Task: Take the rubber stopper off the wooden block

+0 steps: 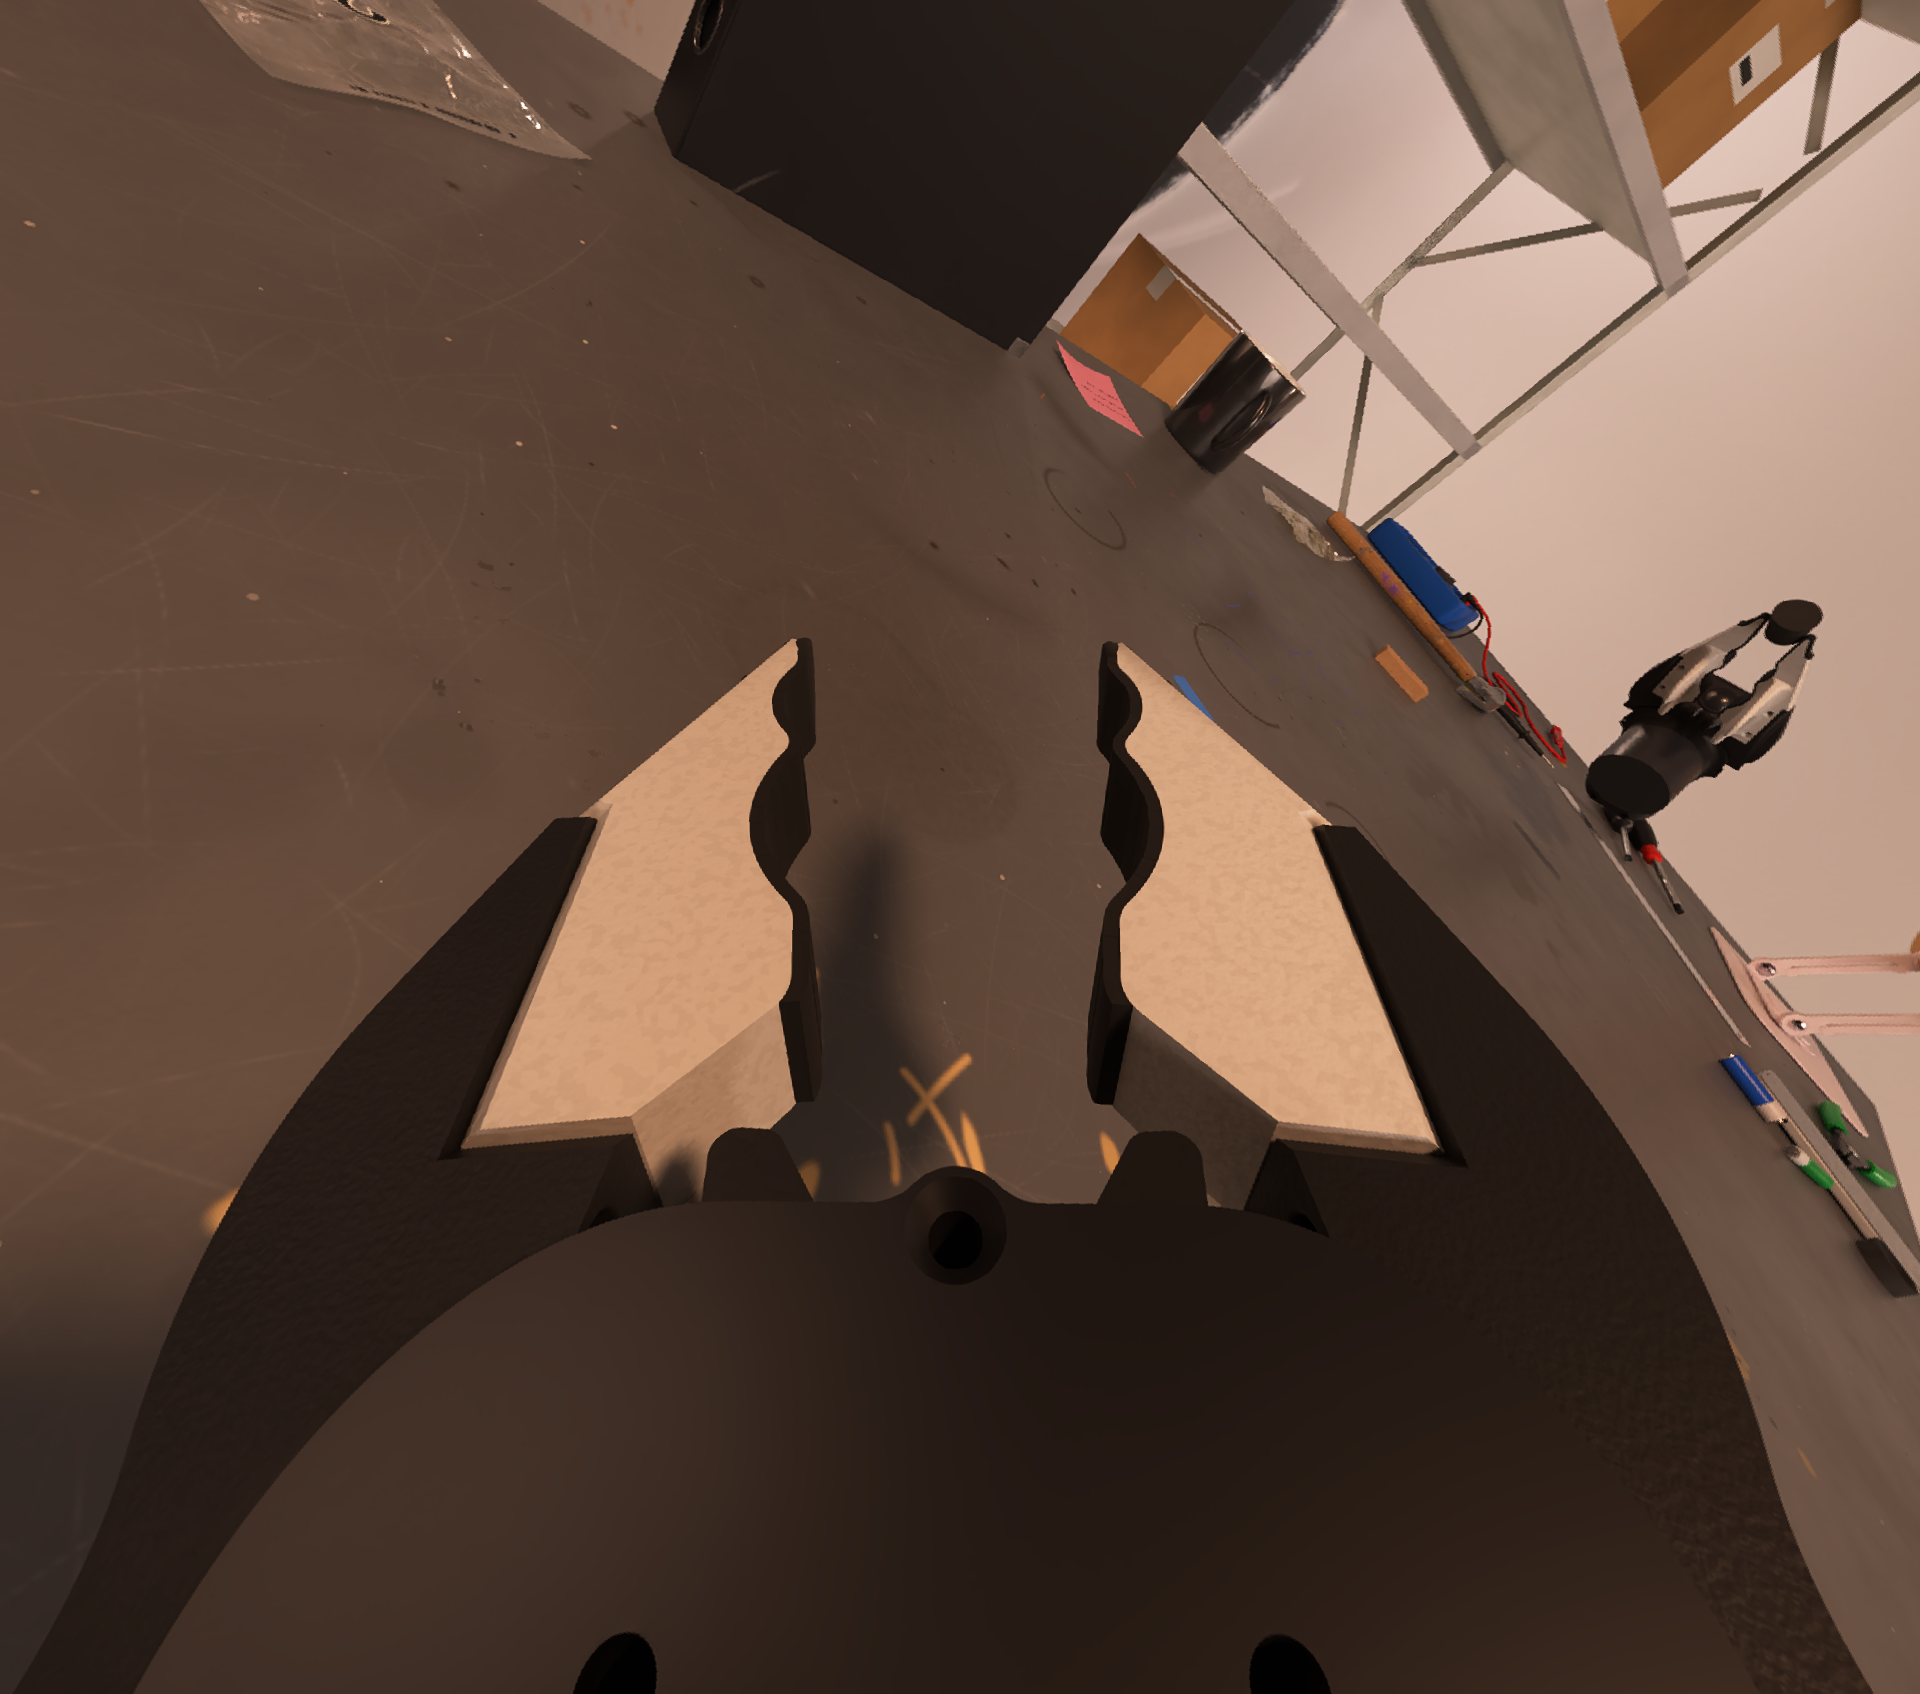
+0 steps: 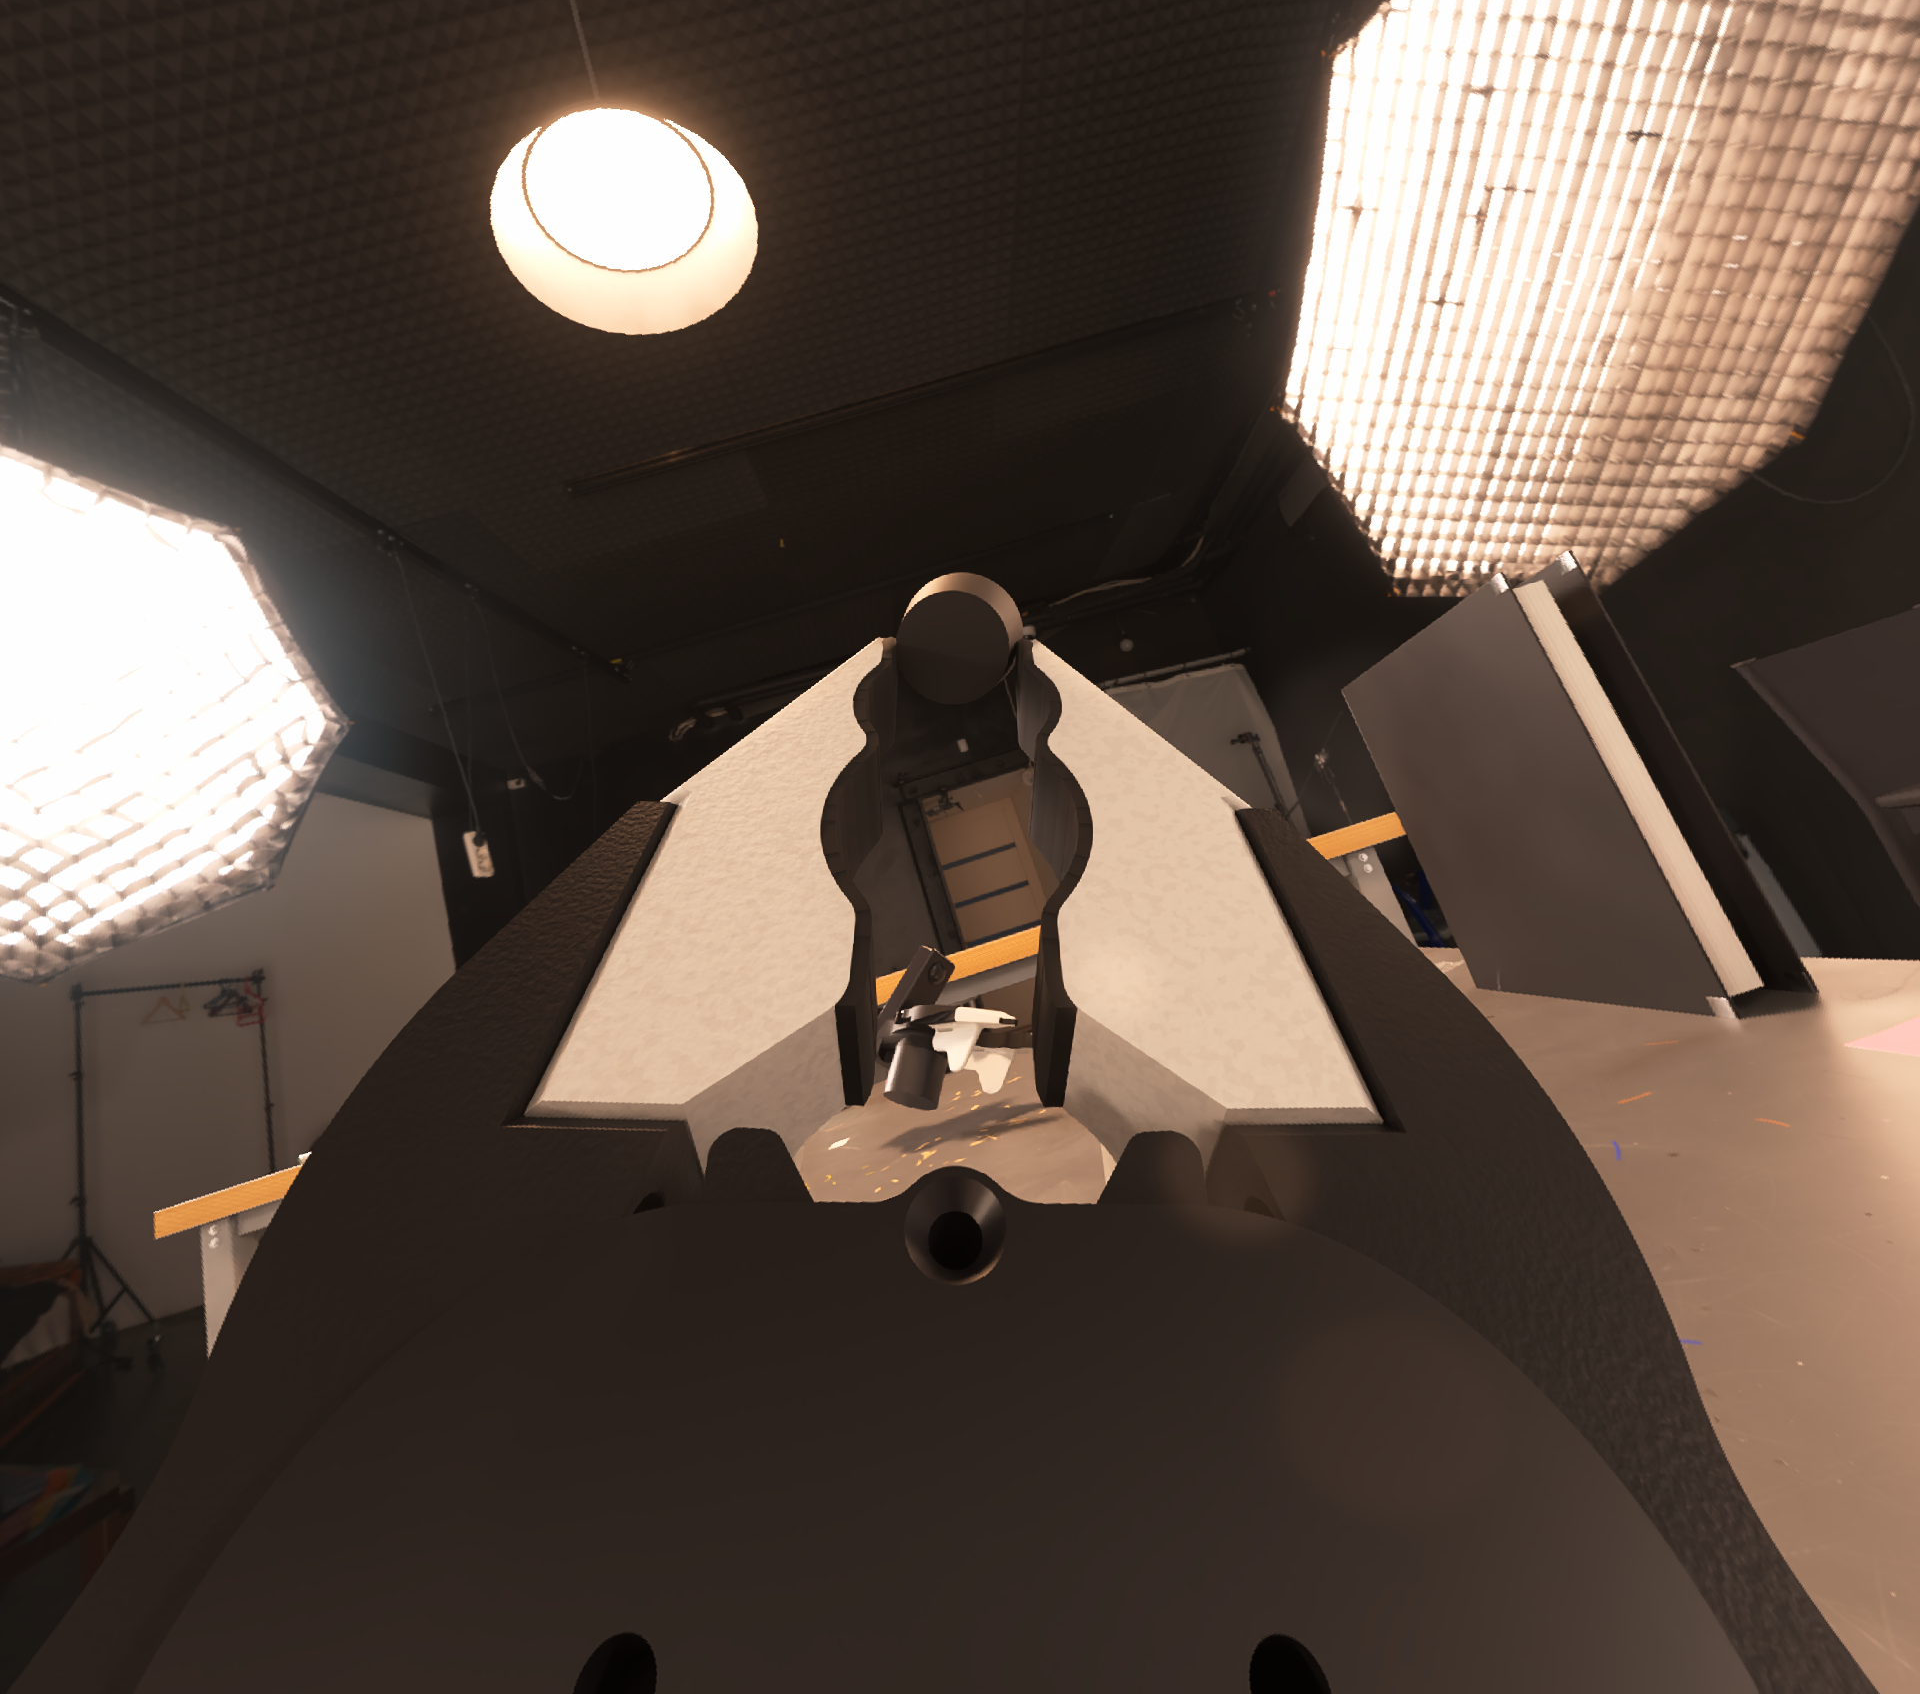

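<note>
Right gripper (image 2: 956, 657) clamps rubber stopper (image 2: 956, 638) at fingertips, raised well above table (image 2: 1662, 1229), stopper's round flat end facing camera. Left gripper (image 1: 956, 657) fingers apart, empty. Wooden block (image 1: 1401, 674) lies on table.

Warm light floods from a round lamp (image 2: 623, 221) at 11 o'clock and two gridded softboxes (image 2: 1600, 179) at 2 and 9, the latter blown out. Wide-angle distortion bends edges; the table (image 1: 416, 501) lies dim, softly shadowed.
</note>
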### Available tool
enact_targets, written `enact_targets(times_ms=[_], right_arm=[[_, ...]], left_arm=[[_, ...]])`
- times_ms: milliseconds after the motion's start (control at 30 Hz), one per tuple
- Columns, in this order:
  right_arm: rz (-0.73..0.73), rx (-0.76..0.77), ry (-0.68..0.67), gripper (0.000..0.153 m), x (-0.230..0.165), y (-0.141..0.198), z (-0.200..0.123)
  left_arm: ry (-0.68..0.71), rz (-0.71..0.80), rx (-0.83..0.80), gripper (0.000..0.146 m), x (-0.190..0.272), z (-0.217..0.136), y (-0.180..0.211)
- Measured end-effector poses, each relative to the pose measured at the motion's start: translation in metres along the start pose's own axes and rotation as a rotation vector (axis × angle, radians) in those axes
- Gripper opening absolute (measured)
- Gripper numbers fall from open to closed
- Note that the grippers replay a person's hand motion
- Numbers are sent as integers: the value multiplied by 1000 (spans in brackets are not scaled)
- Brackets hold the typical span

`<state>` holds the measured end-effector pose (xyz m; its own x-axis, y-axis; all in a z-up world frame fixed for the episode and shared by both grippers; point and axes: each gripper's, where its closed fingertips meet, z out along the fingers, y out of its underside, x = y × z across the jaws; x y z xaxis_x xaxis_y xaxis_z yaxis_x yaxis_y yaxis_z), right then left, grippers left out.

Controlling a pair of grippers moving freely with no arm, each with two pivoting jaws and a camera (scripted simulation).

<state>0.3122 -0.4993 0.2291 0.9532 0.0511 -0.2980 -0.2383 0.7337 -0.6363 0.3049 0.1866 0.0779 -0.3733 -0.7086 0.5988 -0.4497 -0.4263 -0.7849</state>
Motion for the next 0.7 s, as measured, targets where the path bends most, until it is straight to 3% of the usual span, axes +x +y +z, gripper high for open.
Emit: enact_targets(times_ms=[700], right_arm=[[5,-48,-77,22,-9,18,10]], left_arm=[[-1,2,-2,55,0,0,0]])
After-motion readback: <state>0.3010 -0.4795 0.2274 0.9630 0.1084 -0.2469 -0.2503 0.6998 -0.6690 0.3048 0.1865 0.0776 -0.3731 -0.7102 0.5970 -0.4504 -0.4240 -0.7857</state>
